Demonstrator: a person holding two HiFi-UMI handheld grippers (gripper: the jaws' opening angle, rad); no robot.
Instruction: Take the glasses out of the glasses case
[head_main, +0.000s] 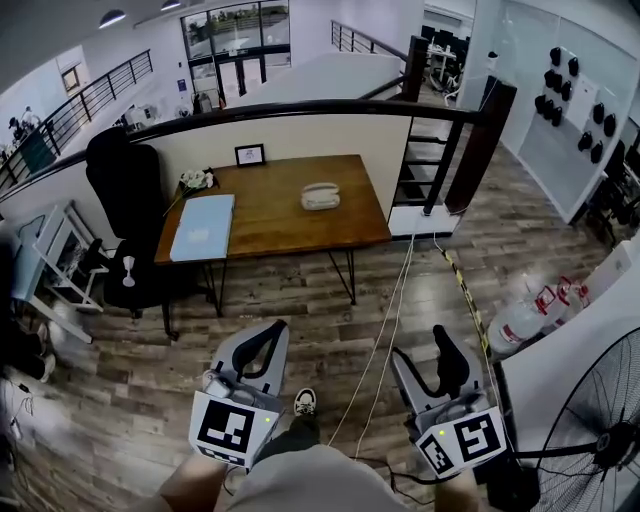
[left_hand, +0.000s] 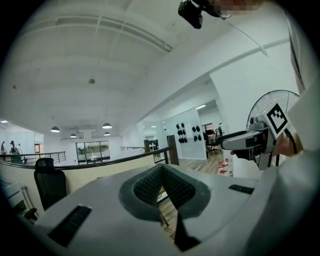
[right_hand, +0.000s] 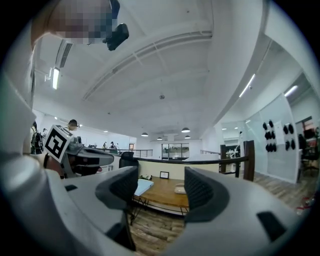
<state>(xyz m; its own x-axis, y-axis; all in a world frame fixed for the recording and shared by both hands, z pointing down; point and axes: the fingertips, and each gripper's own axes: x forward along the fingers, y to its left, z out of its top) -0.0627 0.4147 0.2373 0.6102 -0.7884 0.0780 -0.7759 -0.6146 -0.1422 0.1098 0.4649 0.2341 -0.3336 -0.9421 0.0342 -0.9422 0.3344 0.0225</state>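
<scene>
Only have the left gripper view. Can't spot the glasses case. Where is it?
Observer: The head view shows the glasses case on the wooden desk, right of centre, with nothing touching it.
Operator: Right tongs?
Observer: The right tongs are open with nothing between them. The desk shows through the gap.
Operator: Anything else on the desk?
Observer: A flat light-blue sheet at its left end.
</scene>
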